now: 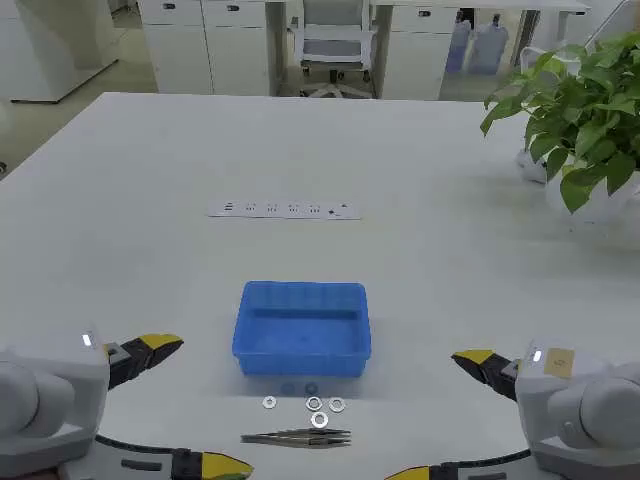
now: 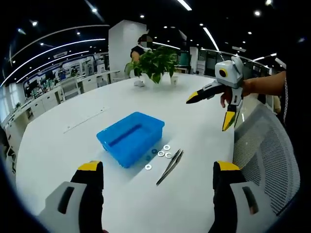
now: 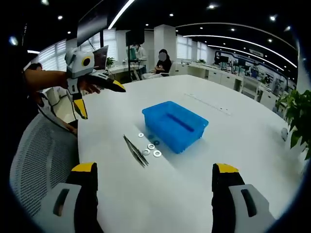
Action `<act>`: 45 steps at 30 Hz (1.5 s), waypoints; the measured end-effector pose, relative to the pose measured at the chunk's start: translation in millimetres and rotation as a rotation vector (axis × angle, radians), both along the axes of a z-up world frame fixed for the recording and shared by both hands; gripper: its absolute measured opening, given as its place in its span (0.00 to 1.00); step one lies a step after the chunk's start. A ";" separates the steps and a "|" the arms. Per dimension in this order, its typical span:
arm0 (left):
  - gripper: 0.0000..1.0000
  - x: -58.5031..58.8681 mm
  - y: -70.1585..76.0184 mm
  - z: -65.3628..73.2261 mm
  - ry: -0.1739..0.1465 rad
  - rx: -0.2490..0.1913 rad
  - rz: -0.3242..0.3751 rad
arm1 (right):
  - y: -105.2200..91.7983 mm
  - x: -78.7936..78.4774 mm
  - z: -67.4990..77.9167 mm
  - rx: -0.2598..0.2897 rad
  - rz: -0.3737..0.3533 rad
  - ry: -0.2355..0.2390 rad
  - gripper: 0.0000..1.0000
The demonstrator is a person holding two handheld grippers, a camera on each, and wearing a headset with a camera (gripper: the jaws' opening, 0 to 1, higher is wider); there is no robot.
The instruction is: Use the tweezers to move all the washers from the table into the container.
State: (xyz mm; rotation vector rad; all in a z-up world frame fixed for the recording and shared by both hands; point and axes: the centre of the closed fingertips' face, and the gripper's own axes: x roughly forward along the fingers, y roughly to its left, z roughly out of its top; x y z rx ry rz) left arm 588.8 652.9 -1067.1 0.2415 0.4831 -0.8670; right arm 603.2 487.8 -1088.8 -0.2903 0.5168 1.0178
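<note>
White tabletop [image 1: 120,200] runs wide and bare to either side of the work, with a rounded near edge just below the tweezers [image 1: 296,437] in the head view. Beyond the far edge stand white cabinets and an office chair [image 1: 333,45]. A leafy plant [image 1: 580,110] sits at the far right corner, well apart from everything else. A flat strip of sockets [image 1: 283,209] lies across the middle, with open surface between it and the blue container [image 1: 302,328].

The container stands upright, its near wall facing the person. Four pale washers [image 1: 314,404] lie loose on the tabletop between that wall and the tweezers. Two darker small rings [image 2: 154,151] lie close against the wall. The tweezers lie flat, roughly parallel to the near edge, with the nearest washer just beside them; whether they touch I cannot tell.

The left gripper [image 1: 215,403] hangs over the near left of the tabletop, jaws spread wide and holding nothing. The right gripper [image 1: 422,415] mirrors it on the near right, jaws likewise spread and empty. Both are apart from the washers, the tweezers and the container, which lie between them. A mesh chair back [image 2: 265,150] sits against the near edge.
</note>
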 end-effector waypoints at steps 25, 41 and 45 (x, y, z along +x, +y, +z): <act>0.99 0.9 1.4 3.6 -0.002 -0.017 0.009 | -1.2 1.9 2.8 0.006 -0.006 -0.013 1.00; 0.99 0.2 0.1 4.1 0.001 -0.026 0.004 | 0.4 1.1 4.5 0.009 0.006 -0.023 0.99; 0.99 -0.1 0.1 4.2 0.000 -0.026 0.005 | 0.2 1.4 5.6 0.011 0.005 -0.026 0.99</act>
